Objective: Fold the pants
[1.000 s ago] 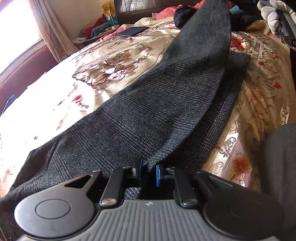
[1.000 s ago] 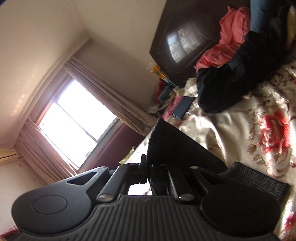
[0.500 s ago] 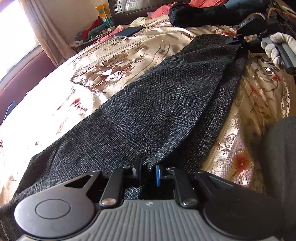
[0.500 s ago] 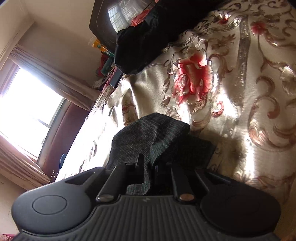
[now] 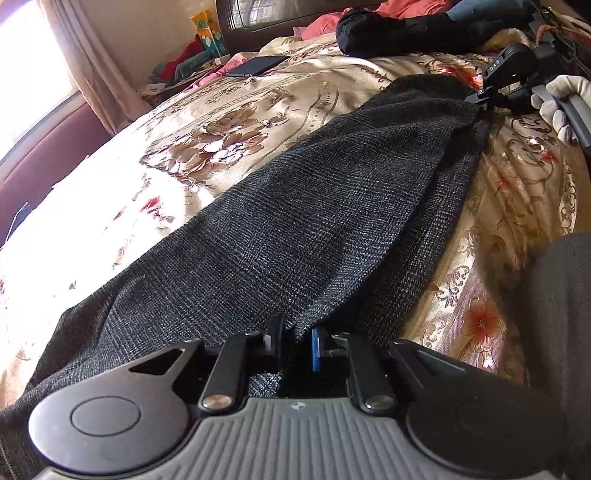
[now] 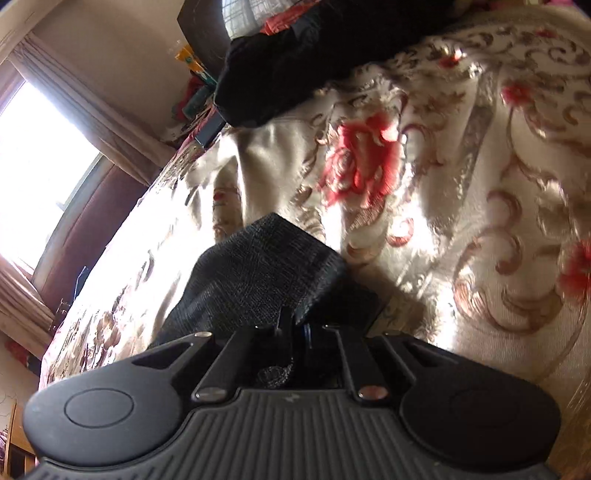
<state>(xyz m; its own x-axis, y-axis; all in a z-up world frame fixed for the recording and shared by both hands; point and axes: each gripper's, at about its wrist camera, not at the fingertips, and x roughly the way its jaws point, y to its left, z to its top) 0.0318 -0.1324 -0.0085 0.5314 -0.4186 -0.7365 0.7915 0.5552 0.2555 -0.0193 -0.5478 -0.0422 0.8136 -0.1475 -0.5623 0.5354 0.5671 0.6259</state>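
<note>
A: Left view: the left tongs (image 5: 295, 341) are clamped on the near edge of the pants (image 5: 314, 221), which stretch ahead across the bed (image 5: 258, 96) to the right tongs (image 5: 480, 96), where a gloved hand (image 5: 563, 101) grips the handle.
B: Risk?
A: The upper layer sits skewed; letting go now would set a crooked fold.
B: Right view?
A: The right tongs (image 6: 297, 328), having just been closing, pinch the pants' (image 6: 258, 273) far end. It's a shallow bite, so a tug could slip it.

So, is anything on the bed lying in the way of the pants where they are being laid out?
Nothing visible does. The pants lie on bare floral bedspread, gripped at both ends by the left gripper and right gripper. The black garment and dark flat item sit apart near the headboard.
</note>
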